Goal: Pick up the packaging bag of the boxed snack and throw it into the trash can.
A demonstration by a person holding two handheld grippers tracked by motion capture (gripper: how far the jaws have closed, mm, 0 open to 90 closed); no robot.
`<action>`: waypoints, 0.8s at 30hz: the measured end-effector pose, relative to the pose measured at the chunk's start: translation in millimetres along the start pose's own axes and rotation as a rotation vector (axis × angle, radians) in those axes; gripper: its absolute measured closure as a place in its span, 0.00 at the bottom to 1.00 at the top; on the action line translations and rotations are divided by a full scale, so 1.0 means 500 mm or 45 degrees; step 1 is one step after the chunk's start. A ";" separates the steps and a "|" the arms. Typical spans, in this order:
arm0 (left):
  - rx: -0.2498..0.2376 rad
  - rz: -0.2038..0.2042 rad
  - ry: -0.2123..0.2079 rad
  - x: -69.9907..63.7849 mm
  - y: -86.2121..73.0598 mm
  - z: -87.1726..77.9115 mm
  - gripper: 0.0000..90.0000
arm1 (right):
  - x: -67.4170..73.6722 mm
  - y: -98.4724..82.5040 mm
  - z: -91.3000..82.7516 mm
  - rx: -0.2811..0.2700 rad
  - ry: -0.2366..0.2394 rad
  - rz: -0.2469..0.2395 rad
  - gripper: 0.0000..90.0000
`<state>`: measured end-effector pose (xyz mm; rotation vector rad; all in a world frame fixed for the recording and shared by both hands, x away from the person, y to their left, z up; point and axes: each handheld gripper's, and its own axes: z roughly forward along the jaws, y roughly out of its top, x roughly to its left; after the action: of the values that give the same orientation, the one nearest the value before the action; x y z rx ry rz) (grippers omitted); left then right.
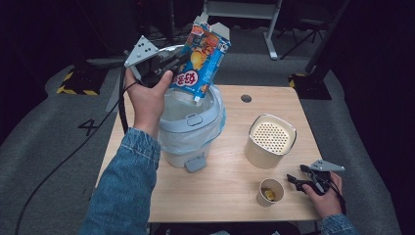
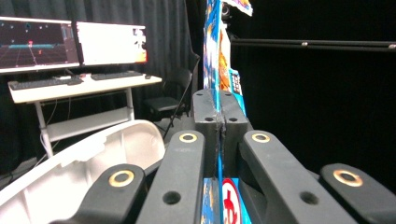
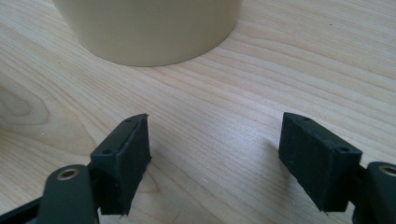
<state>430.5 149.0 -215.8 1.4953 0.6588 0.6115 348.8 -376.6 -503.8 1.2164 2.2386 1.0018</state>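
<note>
Left claw (image 1: 172, 57) pinches the snack bag (image 1: 201, 61), which juts toward its three o'clock above the bin (image 1: 188, 128); right claw (image 1: 299, 175) gapes wide, empty.

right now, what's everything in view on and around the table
snack bag: one, blue and orange, clamped in the left gripper above the open bin
pedal bin: one, pale grey with a clear liner, table's left half
perforated-top canister: one, cream, right of the bin
paper cup: one, tan, something yellow inside, near front edge
table: one, light wood
monitors: two, lit, on a white desk behind
left gripper: one, black, shut on the bag
right gripper: one, black, jaws apart, low over the table near the cup
</note>
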 end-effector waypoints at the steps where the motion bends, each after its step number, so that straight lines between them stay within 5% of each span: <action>1: 0.007 -0.001 0.002 -0.001 -0.003 0.002 0.99 | 0.000 0.000 0.000 0.000 0.000 0.001 0.28; 24: 0.142 -0.011 0.007 0.001 -0.063 0.032 0.97 | 0.000 0.000 0.000 0.000 0.000 0.000 0.28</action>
<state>441.3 138.5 -247.9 1.5939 0.7125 0.5802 348.8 -376.6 -503.8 1.2167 2.2385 1.0020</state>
